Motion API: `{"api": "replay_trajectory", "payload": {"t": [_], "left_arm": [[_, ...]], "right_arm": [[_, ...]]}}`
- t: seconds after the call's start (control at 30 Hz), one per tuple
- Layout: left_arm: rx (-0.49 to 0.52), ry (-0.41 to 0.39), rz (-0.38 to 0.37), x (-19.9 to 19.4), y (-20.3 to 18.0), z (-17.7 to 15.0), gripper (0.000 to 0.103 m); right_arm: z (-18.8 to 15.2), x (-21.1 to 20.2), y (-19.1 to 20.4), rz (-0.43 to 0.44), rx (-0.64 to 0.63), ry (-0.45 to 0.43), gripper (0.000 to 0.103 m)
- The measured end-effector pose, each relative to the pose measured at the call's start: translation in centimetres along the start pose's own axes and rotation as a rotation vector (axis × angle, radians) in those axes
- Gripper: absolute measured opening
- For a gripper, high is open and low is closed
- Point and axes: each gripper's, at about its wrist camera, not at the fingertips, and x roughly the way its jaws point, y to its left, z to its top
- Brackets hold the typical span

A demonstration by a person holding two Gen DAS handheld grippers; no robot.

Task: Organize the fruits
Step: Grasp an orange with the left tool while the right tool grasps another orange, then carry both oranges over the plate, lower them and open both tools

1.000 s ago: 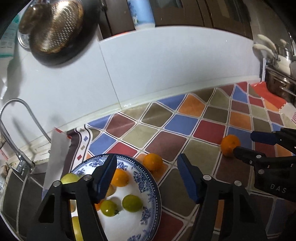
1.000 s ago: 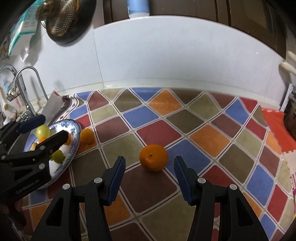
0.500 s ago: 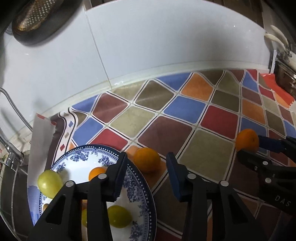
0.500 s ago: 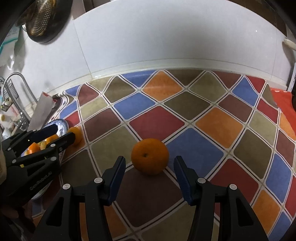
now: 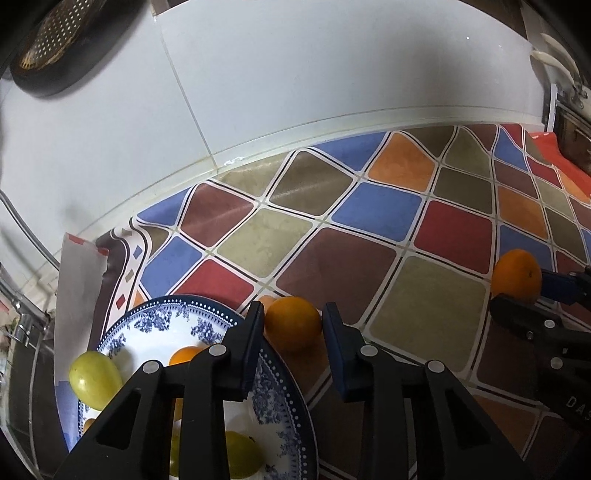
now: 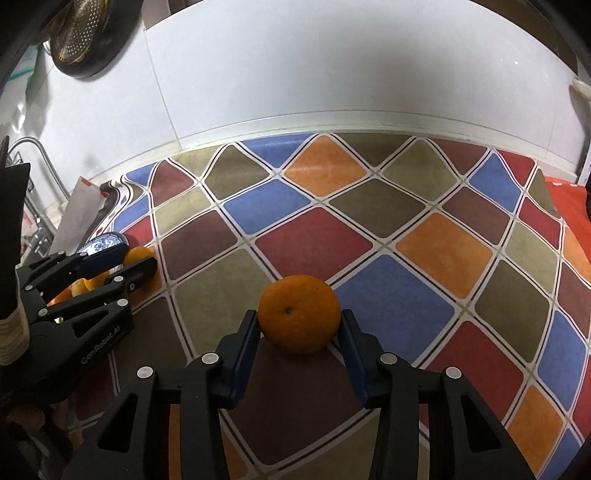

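A small orange [image 5: 293,323] lies on the checkered mat beside the blue-and-white plate [image 5: 284,398]. My left gripper [image 5: 293,325] is open with a finger on each side of it, left finger over the plate rim. The plate holds yellow-green fruits [image 5: 94,378] and a small orange fruit [image 5: 183,356]. A bigger orange [image 6: 299,319] sits between the open fingers of my right gripper [image 6: 299,326], still on the mat; whether the pads touch it I cannot tell. It also shows in the left wrist view [image 5: 517,275]. The left gripper appears in the right wrist view [image 6: 125,256].
A white tiled wall [image 5: 295,92] runs behind the mat. A sink and tap [image 6: 40,162] lie at the left, with a white carton [image 5: 79,280] at the mat's edge. A strainer [image 6: 88,29] hangs on the wall. A red cloth [image 6: 569,206] lies far right.
Both grippers have moved forward and down. The left fingers now flank the small orange by the plate and have narrowed. The right fingers now flank the bigger orange.
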Motion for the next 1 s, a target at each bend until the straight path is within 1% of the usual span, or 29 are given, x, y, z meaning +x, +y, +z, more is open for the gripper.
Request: {"api": "replay_trajectory", "payload": {"t": [0.07, 0.17, 0.33, 0.63, 1.0], "left_arm": [[0.006, -0.004, 0.003, 0.1, -0.1, 0.0, 0.032], [-0.004, -0.009, -0.033, -0.2, 0.1, 0.0, 0.032], [-0.005, -0.033, -0.052, -1.3, 0.2, -0.1, 0.032], [-0.027, -0.094, -0.070, -5.2, 0.9, -0.6, 0.032], [-0.076, -0.151, -0.072, -10.8, 2.2, -2.8, 0.032]], "right_arm": [[-0.1, 0.0, 0.0, -0.001, -0.001, 0.000, 0.044], [-0.1, -0.1, 0.0, -0.002, -0.004, -0.006, 0.044], [0.1, -0.8, 0.1, 0.008, -0.011, -0.025, 0.044], [0.3, -3.1, 1.1, 0.027, -0.040, -0.060, 0.044], [-0.4, -7.6, 3.4, 0.041, -0.094, -0.127, 0.044]]}}
